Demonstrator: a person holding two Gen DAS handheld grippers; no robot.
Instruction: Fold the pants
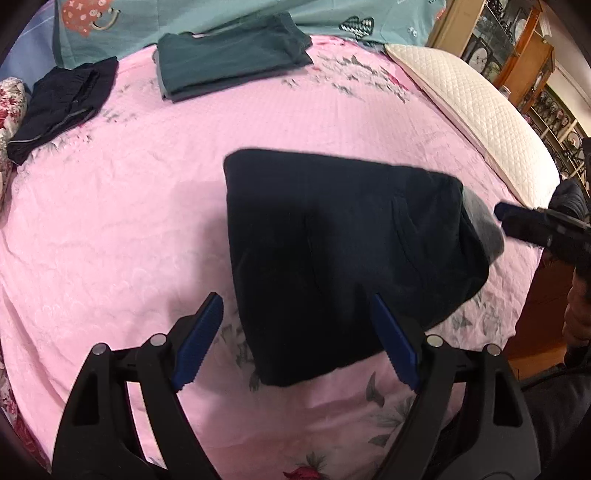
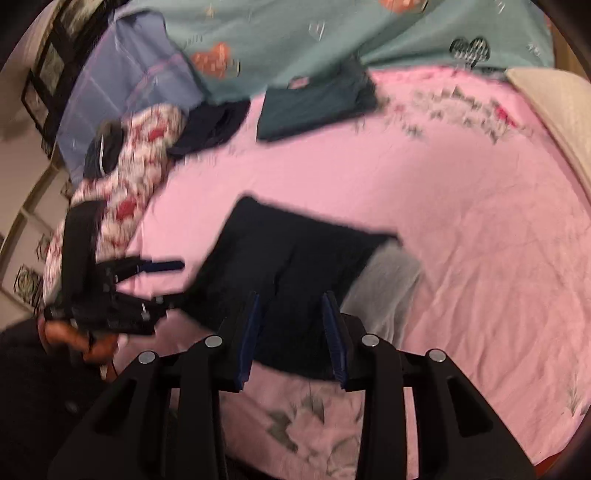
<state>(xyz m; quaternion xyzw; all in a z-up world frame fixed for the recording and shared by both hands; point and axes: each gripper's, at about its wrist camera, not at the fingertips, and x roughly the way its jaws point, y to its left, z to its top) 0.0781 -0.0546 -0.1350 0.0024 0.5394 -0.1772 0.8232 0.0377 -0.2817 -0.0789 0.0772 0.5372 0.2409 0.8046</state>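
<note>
Dark navy pants lie folded into a compact block on the pink bedsheet, with a grey waistband lining showing at the right end. My left gripper is open and empty, hovering just before the pants' near edge. My right gripper is open and empty above the near edge of the same pants. The right gripper also shows at the right edge of the left wrist view. The left gripper also shows at the left of the right wrist view.
Folded teal pants and a folded dark garment lie at the far side of the bed. A white quilted pillow lies at right, a teal blanket at the back, a floral quilt at left. Shelves stand beyond.
</note>
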